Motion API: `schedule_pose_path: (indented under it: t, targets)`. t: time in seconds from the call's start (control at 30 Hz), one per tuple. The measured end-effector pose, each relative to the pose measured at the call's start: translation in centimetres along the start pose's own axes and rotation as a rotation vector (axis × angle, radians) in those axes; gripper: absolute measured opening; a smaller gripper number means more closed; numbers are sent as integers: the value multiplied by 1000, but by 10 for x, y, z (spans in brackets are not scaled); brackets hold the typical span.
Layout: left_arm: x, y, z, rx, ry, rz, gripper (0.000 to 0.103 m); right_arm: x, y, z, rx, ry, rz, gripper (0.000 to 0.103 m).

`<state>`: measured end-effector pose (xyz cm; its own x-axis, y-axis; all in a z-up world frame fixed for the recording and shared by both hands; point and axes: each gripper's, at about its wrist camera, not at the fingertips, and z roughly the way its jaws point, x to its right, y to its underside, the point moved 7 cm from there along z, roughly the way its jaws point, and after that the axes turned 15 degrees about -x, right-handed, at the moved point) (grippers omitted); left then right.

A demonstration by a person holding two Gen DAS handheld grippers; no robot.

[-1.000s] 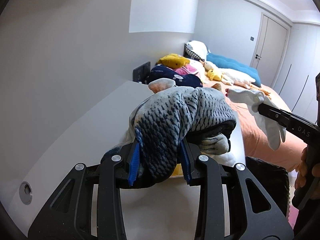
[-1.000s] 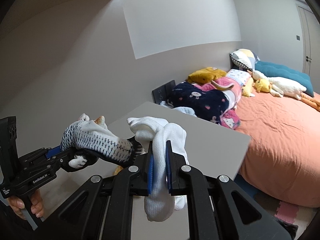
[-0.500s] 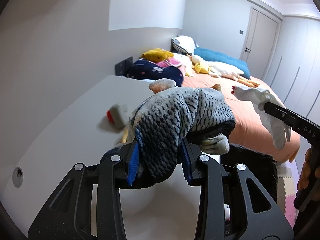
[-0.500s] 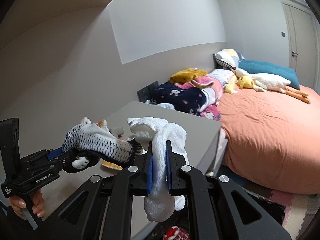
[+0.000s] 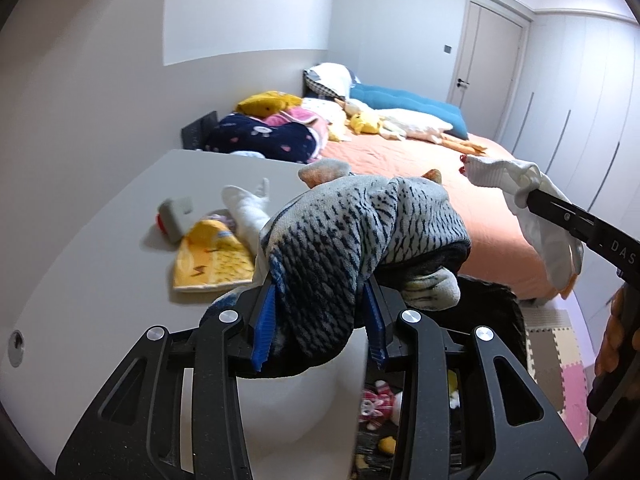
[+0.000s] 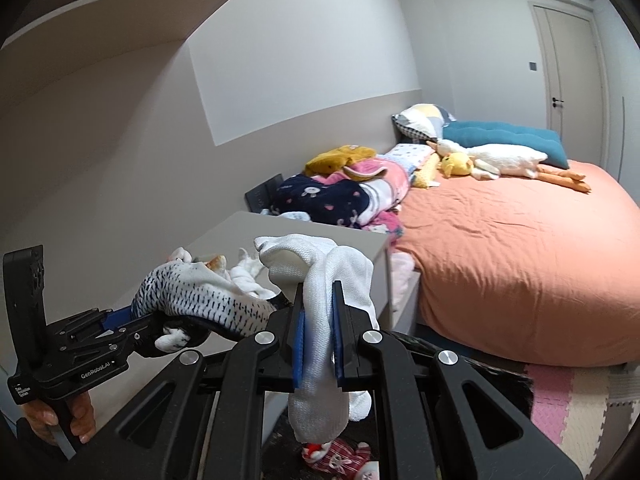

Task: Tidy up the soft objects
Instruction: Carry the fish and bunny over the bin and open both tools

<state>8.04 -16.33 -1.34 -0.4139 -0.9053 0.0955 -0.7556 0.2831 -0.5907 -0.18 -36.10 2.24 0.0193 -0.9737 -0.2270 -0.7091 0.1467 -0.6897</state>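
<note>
My left gripper (image 5: 318, 322) is shut on a grey plush fish with black scale marks (image 5: 352, 236), which drapes over both fingers above the grey table (image 5: 100, 272). The same fish (image 6: 200, 300) shows at lower left in the right wrist view. My right gripper (image 6: 318, 344) is shut on a white sock (image 6: 324, 392) that hangs down between its blue pads; that sock (image 5: 536, 216) appears at the right in the left wrist view. On the table lie a yellow cloth (image 5: 212, 260), a white sock (image 5: 246, 212) and a small grey and red toy (image 5: 174, 218).
A dark bin (image 5: 492, 320) with small plush toys (image 5: 376, 404) stands below the table's right edge. An orange bed (image 6: 520, 248) carries folded blankets (image 6: 340, 196), a goose plush (image 6: 500, 160) and pillows. Foam floor tiles (image 6: 572, 400) lie beside it. A hand (image 6: 60, 420) holds the left gripper's handle.
Both grippers have pulled back and lowered toward the table's near right edge, still holding the fish and the sock. The yellow cloth, white sock and bin contents have come into view.
</note>
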Motion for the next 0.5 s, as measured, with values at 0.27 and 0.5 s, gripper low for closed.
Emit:
schedule_pose_path:
  t: [0.27,0.5]
  targets:
    - [45,13,12,-35,36,71,38,28,20,-18,5,44,43,12]
    - [80,21,20,-58,64,143,39,51,30,-28,9,73,76,11]
